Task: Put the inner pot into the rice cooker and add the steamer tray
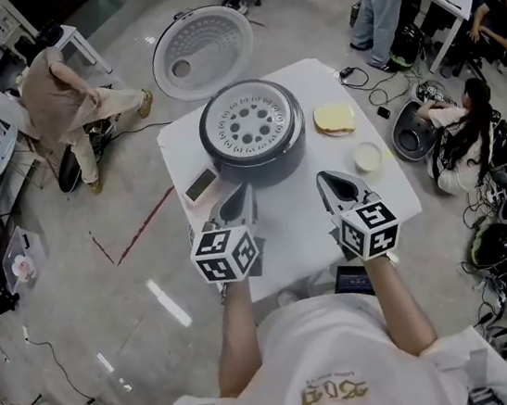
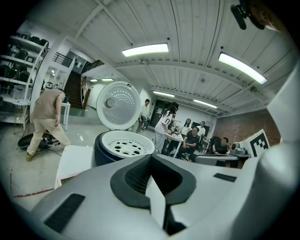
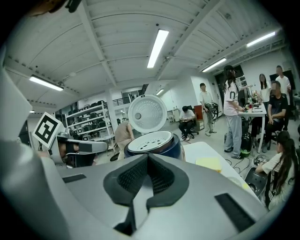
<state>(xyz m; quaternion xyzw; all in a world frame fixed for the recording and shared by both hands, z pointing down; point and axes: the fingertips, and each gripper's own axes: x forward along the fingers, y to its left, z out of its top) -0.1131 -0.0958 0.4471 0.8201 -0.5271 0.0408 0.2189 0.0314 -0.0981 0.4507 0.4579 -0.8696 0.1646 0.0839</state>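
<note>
Table (image 1: pixel 287 225) lies open before the rice cooker (image 1: pixel 267 169); its raised lid (image 1: pixel 202 51) blocks behind.

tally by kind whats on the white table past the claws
rice cooker, lid open: 1
steamer tray, sitting in the cooker: 1
yellow sponge-like pad: 1
small pale round dish: 1
small flat grey box: 1
total: 5
</note>
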